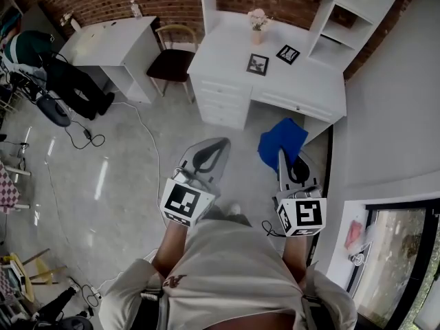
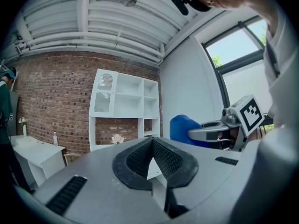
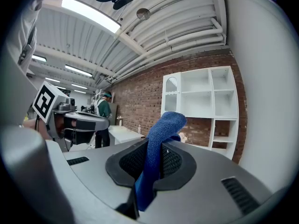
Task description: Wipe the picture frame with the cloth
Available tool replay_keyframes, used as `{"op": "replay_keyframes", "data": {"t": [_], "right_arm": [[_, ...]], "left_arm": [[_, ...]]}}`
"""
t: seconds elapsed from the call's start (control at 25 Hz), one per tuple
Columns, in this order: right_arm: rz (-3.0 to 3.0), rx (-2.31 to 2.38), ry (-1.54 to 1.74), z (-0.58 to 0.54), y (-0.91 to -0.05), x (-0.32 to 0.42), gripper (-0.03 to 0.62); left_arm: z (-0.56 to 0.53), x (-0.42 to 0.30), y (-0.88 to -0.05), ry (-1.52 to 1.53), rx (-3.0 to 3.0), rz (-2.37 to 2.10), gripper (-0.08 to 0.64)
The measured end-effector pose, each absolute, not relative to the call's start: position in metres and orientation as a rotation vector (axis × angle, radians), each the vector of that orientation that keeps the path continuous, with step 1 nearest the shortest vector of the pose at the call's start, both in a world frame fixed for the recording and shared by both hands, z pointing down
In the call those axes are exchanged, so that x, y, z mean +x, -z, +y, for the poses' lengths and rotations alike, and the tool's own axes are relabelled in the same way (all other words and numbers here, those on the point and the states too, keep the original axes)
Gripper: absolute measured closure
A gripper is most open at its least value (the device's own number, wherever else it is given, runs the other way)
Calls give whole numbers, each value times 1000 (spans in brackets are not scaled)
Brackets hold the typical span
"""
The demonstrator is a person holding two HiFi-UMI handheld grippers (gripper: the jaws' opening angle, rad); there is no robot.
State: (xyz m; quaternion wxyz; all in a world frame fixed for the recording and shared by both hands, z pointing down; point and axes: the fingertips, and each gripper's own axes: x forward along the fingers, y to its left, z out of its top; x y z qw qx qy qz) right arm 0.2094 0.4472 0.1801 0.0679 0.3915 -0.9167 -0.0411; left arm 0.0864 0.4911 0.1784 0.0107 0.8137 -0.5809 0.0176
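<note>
Two black picture frames, one (image 1: 256,64) near the desk's middle and one (image 1: 288,53) further right, lie on the white desk (image 1: 227,53) ahead of me. A blue cloth (image 1: 282,140) hangs from my right gripper (image 1: 282,158), which is shut on it well short of the desk. In the right gripper view the cloth (image 3: 158,139) stands up between the jaws of the right gripper (image 3: 152,149). My left gripper (image 1: 218,145) is held level beside it, shut with nothing in it. The left gripper view shows the left gripper (image 2: 153,147) pointing at the desk's shelves, with the cloth (image 2: 181,127) at the right.
A vase of flowers (image 1: 258,25) stands at the desk's back. White shelves (image 1: 344,12) rise on its right. A wooden chair (image 1: 172,57) and a second white table (image 1: 110,40) stand to the left. Cables (image 1: 82,136) lie on the floor, and a person in green (image 1: 27,47) is at far left.
</note>
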Motion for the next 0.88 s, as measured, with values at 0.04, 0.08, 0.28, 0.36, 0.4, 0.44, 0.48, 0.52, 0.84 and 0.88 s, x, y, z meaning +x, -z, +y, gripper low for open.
{"op": "replay_keyframes", "data": {"t": [0.04,0.08,0.28,0.36,0.4,0.44,0.48,0.52,0.84,0.88], "right_arm": [[-2764,1177,124,444,-180,209,560],[-2766,1175,125,441,-179,208,560],[-2766,1172,124,425,-182,201,560],[-2761,1175,121,416,-184,198,560],[-2757,1178,119,412,-185,197,560],[-2753,1181,118,407,-186,195,560],[-2748,1185,117,401,-188,193,560],[-2744,1189,117,395,-189,190,560],[-2720,1209,97,344,-197,163,560],[-2718,1213,94,337,-198,160,560]], "left_arm": [[489,86,-179,-55,2539,-1814,558],[487,86,-179,-53,2541,-1814,558],[471,83,-177,-42,2539,-1810,558],[462,81,-180,-43,2540,-1803,558],[457,79,-182,-43,2540,-1800,558],[452,77,-182,-41,2541,-1798,558],[445,74,-182,-39,2543,-1795,558],[439,70,-183,-37,2545,-1791,558],[383,43,-192,-49,2558,-1749,558],[375,40,-192,-48,2559,-1743,558]]}}
